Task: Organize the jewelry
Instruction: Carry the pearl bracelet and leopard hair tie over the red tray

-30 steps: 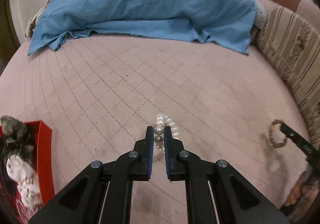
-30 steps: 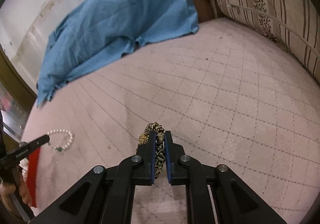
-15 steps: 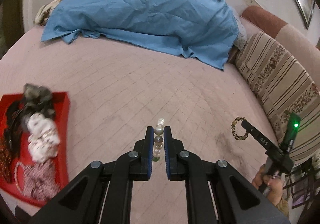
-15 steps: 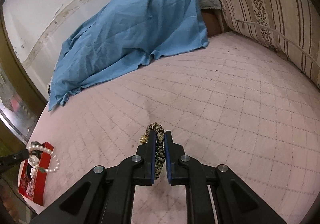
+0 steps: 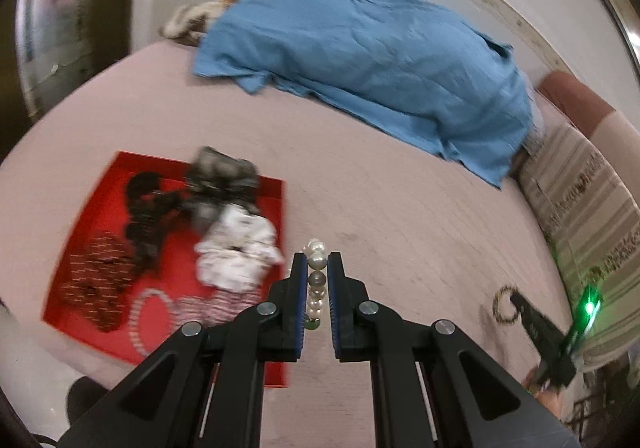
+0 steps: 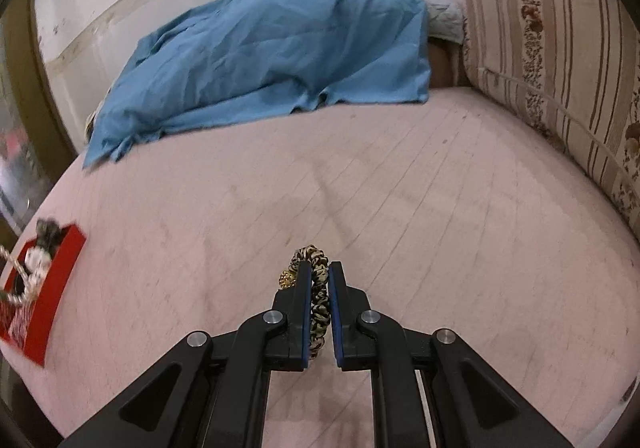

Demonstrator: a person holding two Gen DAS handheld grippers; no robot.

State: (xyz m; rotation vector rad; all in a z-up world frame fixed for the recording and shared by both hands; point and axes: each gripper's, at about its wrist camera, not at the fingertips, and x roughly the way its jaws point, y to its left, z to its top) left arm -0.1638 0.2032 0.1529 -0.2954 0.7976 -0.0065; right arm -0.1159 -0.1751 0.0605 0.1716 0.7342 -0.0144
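Tray [image 5: 100, 184] now nearer (red), bracelets [image 5: 316, 280] still gripped

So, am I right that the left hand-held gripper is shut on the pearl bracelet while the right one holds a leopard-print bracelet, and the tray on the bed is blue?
Not quite: the tray is red, as the left wrist view shows. The rest stands: the left hand-held gripper is shut on the pearl bracelet, and the right hand-held gripper holds the leopard-print bracelet.

We see red tray [image 5: 100, 184]; white pearl bracelet [image 5: 317, 284] with one grey, one green bead; leopard-print scrunchie [image 6: 318, 300], tan and black; blue sheet [image 6: 280, 44]; pink quilted bedspread [image 6: 440, 208]; beige-and-brown striped cushion [image 6: 560, 60].
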